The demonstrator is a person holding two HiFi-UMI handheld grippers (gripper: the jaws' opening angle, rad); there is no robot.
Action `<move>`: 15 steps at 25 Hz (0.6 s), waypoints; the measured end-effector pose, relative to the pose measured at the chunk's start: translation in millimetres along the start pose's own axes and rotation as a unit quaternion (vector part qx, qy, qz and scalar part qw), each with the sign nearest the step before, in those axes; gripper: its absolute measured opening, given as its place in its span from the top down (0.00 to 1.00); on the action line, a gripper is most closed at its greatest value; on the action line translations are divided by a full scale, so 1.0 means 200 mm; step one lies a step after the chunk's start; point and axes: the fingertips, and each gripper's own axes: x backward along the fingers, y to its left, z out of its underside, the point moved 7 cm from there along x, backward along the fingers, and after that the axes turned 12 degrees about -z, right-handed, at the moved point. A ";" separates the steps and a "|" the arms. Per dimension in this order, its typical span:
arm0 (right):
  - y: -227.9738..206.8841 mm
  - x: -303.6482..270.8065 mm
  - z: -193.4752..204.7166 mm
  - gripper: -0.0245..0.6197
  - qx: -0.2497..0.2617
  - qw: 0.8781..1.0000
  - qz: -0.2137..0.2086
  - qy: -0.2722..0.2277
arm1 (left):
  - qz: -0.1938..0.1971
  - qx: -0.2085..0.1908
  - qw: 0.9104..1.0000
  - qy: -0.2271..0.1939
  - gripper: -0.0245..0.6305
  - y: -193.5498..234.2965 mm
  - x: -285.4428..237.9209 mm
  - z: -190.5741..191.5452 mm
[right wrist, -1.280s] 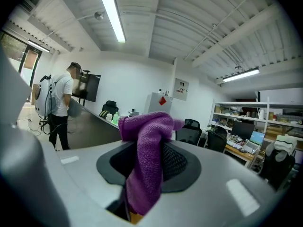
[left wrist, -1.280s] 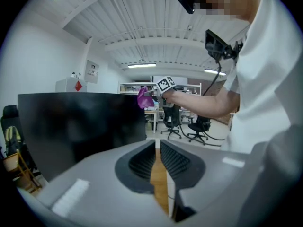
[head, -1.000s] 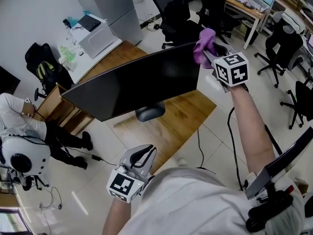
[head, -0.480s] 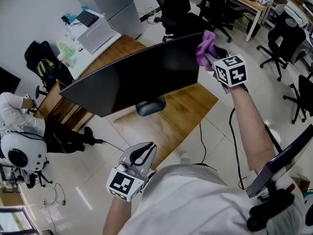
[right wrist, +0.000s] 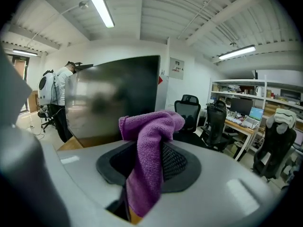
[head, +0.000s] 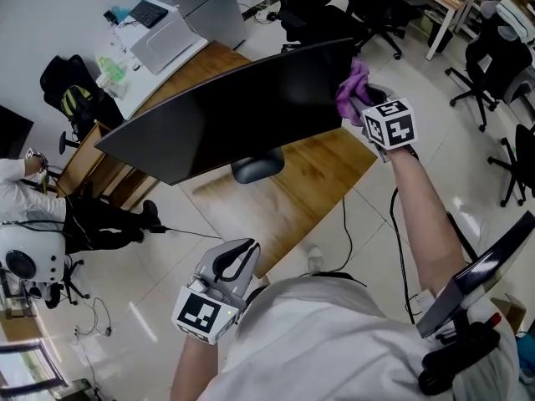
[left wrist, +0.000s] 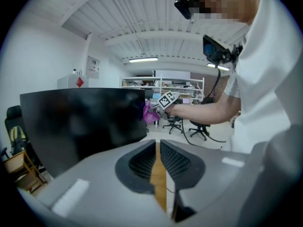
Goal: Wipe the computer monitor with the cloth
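Monitor stands on the desk, cloth clamped in the right gripper at its right edge: wiping looks to be starting, next a sweep across the screen, while the left gripper hangs well below, jaws nearly together, empty.

The monitor stands on the desk, far from you. Your right gripper keeps the cloth at its right edge. Your left gripper sits near, well apart from the monitor.
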 end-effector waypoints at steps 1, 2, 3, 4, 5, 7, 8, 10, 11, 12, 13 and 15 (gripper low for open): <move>0.00 -0.02 0.03 0.76 -0.002 1.000 0.000 0.005 | -0.004 0.003 1.000 0.001 0.89 0.00 0.01 0.00; 0.00 -0.04 0.07 0.76 -0.005 1.000 -0.001 0.010 | -0.008 0.005 1.000 0.002 0.89 0.01 0.01 0.00; 0.01 -0.06 0.10 0.76 -0.007 1.000 -0.002 0.016 | -0.011 0.006 1.000 0.004 0.89 0.01 0.02 0.00; 0.01 -0.08 0.14 0.76 -0.010 1.000 -0.004 0.021 | -0.013 0.006 1.000 0.006 0.89 0.01 0.03 0.01; 0.02 -0.10 0.18 0.76 -0.013 1.000 -0.005 0.026 | -0.014 0.005 1.000 0.009 0.89 0.02 0.04 0.02; 0.03 -0.13 0.24 0.76 -0.019 0.999 -0.008 0.036 | -0.016 0.003 1.000 0.014 0.89 0.02 0.06 0.03; 0.03 -0.14 0.27 0.76 -0.021 0.999 -0.008 0.040 | -0.018 0.003 1.000 0.016 0.89 0.02 0.06 0.03; 0.03 -0.17 0.33 0.76 -0.023 0.998 -0.010 0.049 | -0.021 0.004 1.000 0.020 0.89 0.01 0.07 0.04; 0.03 -0.18 0.35 0.76 -0.025 0.998 -0.011 0.054 | -0.022 0.005 0.999 0.022 0.89 0.01 0.07 0.04; 0.03 -0.19 0.38 0.76 -0.027 0.998 -0.012 0.058 | -0.024 0.006 0.999 0.024 0.89 0.01 0.08 0.05; 0.03 -0.20 0.41 0.76 -0.030 0.998 -0.013 0.062 | -0.025 0.007 0.999 0.026 0.89 0.00 0.08 0.05; 0.03 -0.22 0.46 0.76 -0.033 0.997 -0.014 0.071 | -0.028 0.008 0.999 0.029 0.89 -0.01 0.08 0.05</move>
